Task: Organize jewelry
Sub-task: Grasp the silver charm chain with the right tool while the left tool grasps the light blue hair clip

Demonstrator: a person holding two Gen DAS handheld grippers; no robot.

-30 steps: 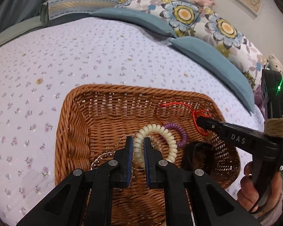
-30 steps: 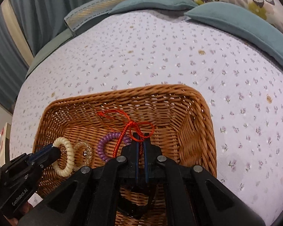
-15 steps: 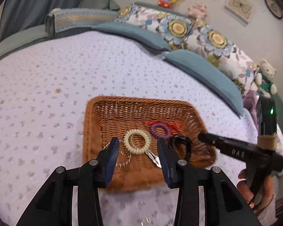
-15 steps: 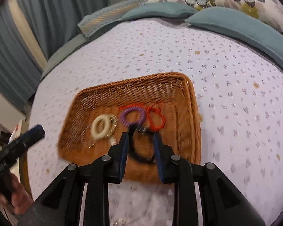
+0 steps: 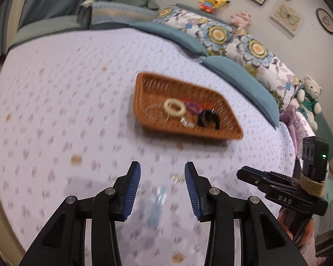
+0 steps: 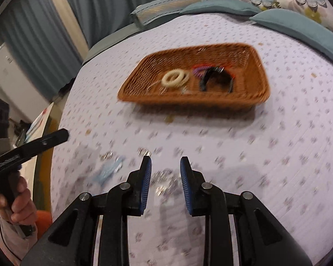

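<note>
Left wrist view: the left tool (image 5: 162, 177) has its pads apart and empty over the bed (image 5: 55, 93); the right tool (image 6: 165, 170) likewise. The wicker basket (image 5: 157, 84), frame centre, holds a cream coil ring (image 5: 174, 108) and black band (image 5: 208, 118).

I see a bed (image 5: 77, 88) with a lilac flowered cover, teal and floral pillows (image 5: 239, 44), blue curtains (image 6: 44, 40), and framed pictures (image 5: 287, 17) on a pale wall.
</note>
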